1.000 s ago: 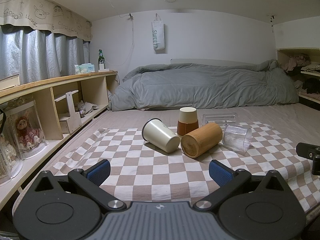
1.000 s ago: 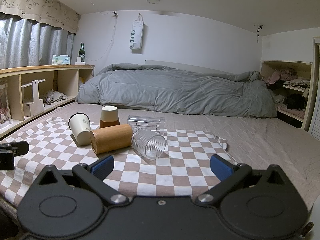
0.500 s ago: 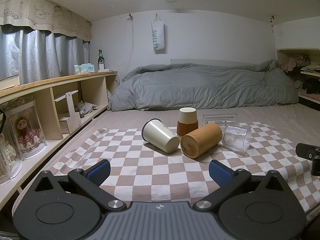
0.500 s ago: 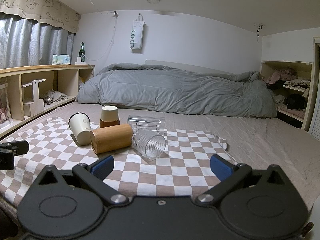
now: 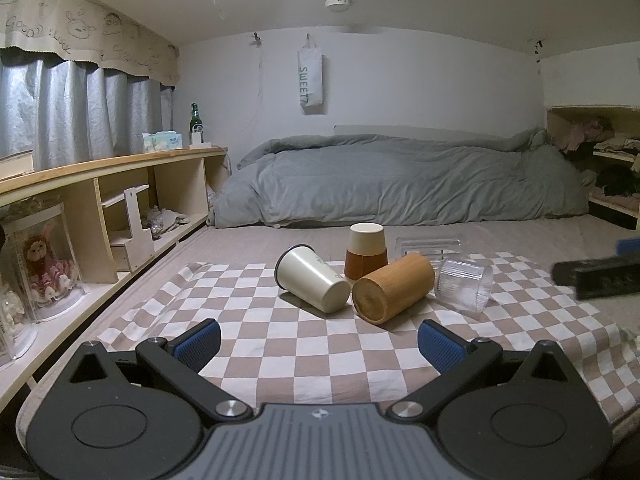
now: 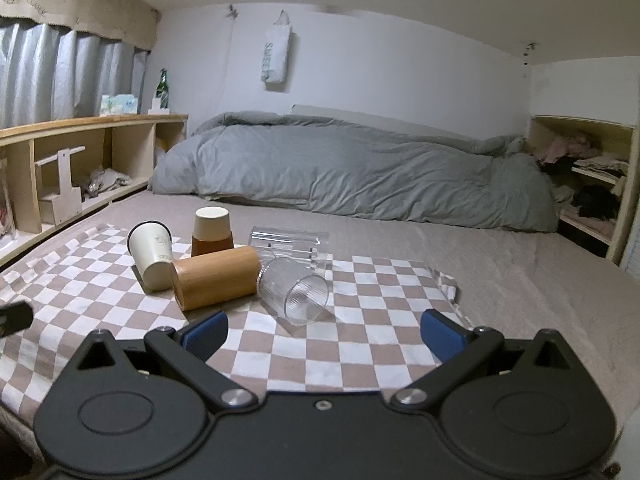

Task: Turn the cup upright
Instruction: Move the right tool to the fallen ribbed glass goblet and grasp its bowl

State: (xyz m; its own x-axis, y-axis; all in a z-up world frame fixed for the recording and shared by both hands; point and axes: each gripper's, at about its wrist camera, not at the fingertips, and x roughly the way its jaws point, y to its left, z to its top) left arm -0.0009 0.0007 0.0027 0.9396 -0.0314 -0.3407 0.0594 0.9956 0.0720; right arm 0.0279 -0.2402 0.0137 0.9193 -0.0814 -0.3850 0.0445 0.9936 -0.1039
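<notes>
Cups lie in a cluster on the brown-and-white checkered cloth (image 5: 280, 344) spread over the bed: a cream cup with a dark rim (image 5: 310, 279) lies on its side with its mouth turned up and to the left, a cylindrical bamboo cup (image 5: 392, 288) lies on its side just beside it with one round end facing the camera, and a clear ribbed glass cup (image 6: 294, 291) lies tipped over against the bamboo cup's far end, its open mouth toward the right wrist camera. Behind them a cream-and-brown cup (image 5: 366, 254) stands mouth down, and a clear plastic box (image 6: 290, 242) lies flat just behind the glass cup. Left gripper (image 5: 320, 342) hangs low over the near part of the cloth, its blue-padded fingers (image 5: 198, 344) spread wide with nothing between them, well short of the cups. Right gripper (image 6: 323, 330) is likewise wide open and empty, its fingers (image 6: 442, 334) framing the cloth just in front of the glass cup. A grey duvet (image 5: 400, 180) lies heaped at the back, and a wooden shelf unit (image 5: 120, 184) runs along the left wall.
</notes>
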